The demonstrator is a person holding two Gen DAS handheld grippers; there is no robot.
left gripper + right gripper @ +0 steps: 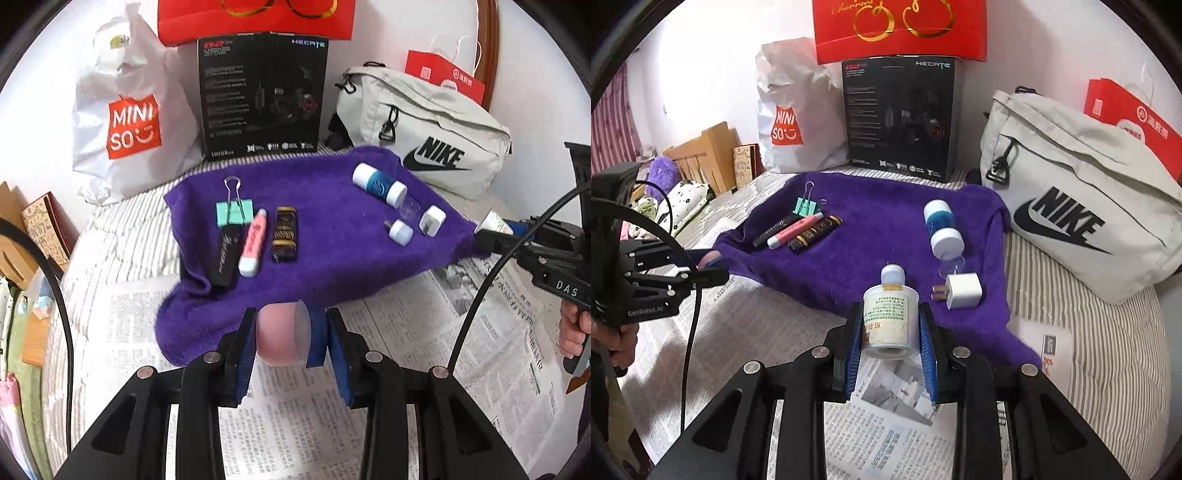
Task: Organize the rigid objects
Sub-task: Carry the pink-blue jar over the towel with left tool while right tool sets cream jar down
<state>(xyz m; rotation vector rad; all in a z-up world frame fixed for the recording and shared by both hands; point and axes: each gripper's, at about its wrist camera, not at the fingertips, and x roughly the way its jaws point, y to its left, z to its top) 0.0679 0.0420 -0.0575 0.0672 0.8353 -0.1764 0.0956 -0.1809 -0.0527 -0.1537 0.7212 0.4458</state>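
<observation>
A purple towel (332,236) lies on the bed. On its left side are a teal binder clip (233,212), a black tube (225,258), a pink tube (253,243) and a black-and-gold case (285,234). Its right side holds a white-and-blue bottle (378,184) and a white charger plug (432,220). My left gripper (291,317) is shut on a pink rounded object (280,339) with a clear cap, raised over the towel's near edge. My right gripper (890,308) is shut on a white bottle (888,317) with a green-printed label, raised above the towel beside the charger plug (964,290).
Newspaper (424,332) covers the striped bedding in front of the towel. Behind the towel stand a white Miniso bag (129,122), a black headset box (262,96) with a red bag on top, and a grey Nike bag (424,129). A wooden headboard (705,151) is at the left.
</observation>
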